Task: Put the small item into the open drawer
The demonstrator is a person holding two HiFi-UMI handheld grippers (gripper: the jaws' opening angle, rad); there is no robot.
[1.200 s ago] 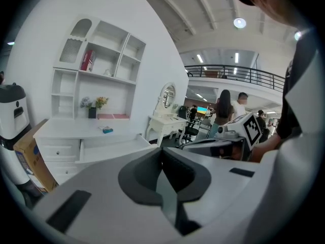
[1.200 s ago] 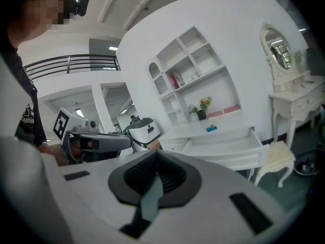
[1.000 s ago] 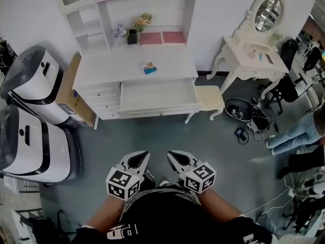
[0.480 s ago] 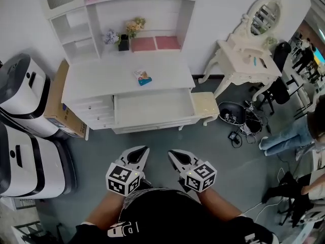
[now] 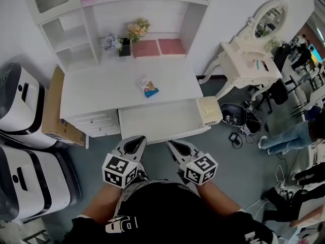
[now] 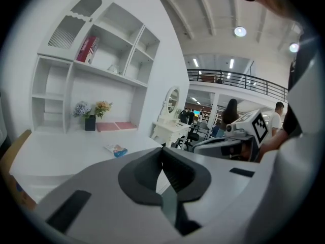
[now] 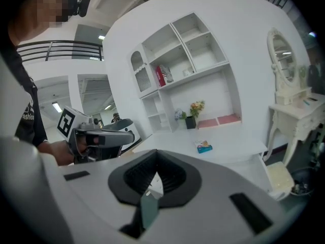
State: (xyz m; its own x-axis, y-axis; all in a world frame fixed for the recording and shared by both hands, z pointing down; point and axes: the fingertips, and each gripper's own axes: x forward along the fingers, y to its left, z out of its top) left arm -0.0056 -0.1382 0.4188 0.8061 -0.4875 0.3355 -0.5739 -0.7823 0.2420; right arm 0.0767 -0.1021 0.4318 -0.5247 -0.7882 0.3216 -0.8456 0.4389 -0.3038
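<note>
A white surface [image 5: 101,98] stands against a white wall [image 5: 228,9], with open shelves [image 5: 71,34] rising along its back edge. The floor [image 5: 228,177] is grey. To the right is a white dressing table [image 5: 249,60] with an oval mirror [image 5: 267,15]. Round ceiling lights [image 6: 240,31] glow overhead.

Counter [image 5: 96,93], seen from above. The front and left parts of the top are bare. A small packet [image 5: 148,87] lies near the centre, and a flower vase [image 5: 123,44] stands at the rear edge under the shelf unit [image 5: 71,32], which closes off the room above that edge. The open drawer [image 5: 157,120] juts from the front edge, its inside open from above. A stool [image 5: 209,111] sits just beside the drawer's right front corner, and a cardboard box [image 5: 51,108] flanks the counter's left end. The left gripper [image 5: 133,145] and right gripper [image 5: 176,147], tongs closed, face the drawer front across open floor [image 5: 155,157].
</note>
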